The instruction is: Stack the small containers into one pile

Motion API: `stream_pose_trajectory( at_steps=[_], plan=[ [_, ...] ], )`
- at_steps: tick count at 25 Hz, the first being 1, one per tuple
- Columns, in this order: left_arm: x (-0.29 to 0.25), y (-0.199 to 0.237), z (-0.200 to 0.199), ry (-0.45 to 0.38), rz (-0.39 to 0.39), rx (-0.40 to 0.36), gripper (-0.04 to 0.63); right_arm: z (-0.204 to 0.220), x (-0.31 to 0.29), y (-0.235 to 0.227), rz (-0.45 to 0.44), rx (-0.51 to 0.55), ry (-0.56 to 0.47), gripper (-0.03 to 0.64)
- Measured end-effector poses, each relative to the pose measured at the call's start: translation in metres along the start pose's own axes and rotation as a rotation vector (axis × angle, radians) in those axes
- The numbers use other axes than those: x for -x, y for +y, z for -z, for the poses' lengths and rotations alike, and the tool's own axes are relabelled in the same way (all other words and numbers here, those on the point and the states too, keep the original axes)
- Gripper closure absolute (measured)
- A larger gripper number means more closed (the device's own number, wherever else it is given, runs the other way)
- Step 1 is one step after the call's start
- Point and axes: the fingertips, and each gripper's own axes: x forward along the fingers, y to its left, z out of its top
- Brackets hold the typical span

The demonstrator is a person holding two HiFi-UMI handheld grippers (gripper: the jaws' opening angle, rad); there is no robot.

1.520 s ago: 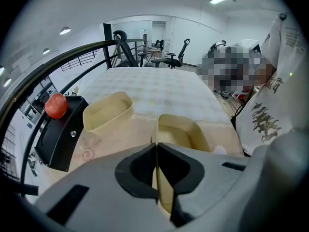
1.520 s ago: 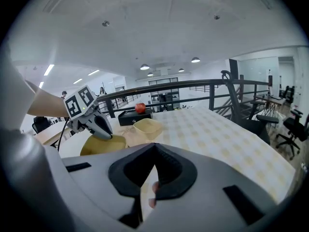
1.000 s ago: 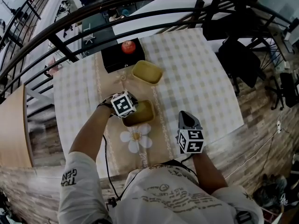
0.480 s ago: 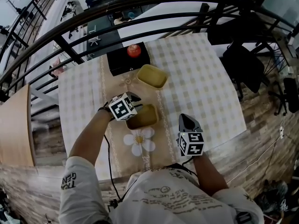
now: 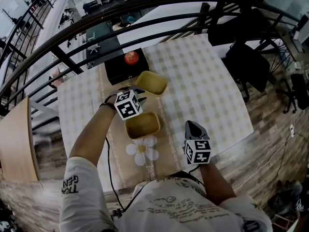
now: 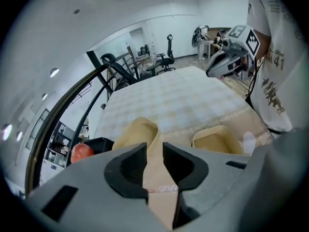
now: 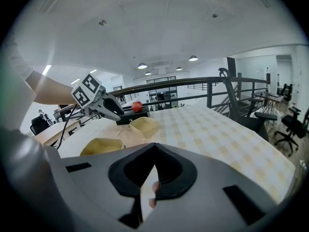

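With the containers unstacked, a pick-up is judged in hand: the left gripper [image 6: 155, 149], narrowly parted and empty, is held between the far container [image 5: 151, 82], near the table's far edge, and the near container [image 5: 142, 124] at mid-table, so one rim must next be gripped, while the right gripper [image 7: 153, 151] is closed on nothing, and only "GEN" is legible on the sleeve [image 5: 72, 180].

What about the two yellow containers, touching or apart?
Apart. The head view shows bare table runner between the far container and the near container.

Left gripper [image 5: 137, 95] has come off the near container [image 5: 142, 124], jaws apart, drifting toward twelve o'clock; the container now sits clear at its five o'clock.
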Motion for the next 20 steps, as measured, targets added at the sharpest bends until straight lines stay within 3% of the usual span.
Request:
stream_pose_trajectory(
  at_steps=[9,15,20],
  plan=[
    [-0.056,0.012,0.013,0.197,0.063,-0.251,0.509,0.025,0.012,-0.032,0.093,-0.064,0.036,0.623],
    [-0.091,0.012,0.027,0.273,0.121,-0.337,0.508,0.042,0.011,-0.046,0.137,-0.096,0.065,0.623],
    [-0.109,0.009,0.035,0.303,0.14,-0.356,0.509,0.043,0.007,-0.051,0.146,-0.104,0.065,0.623]
  ],
)
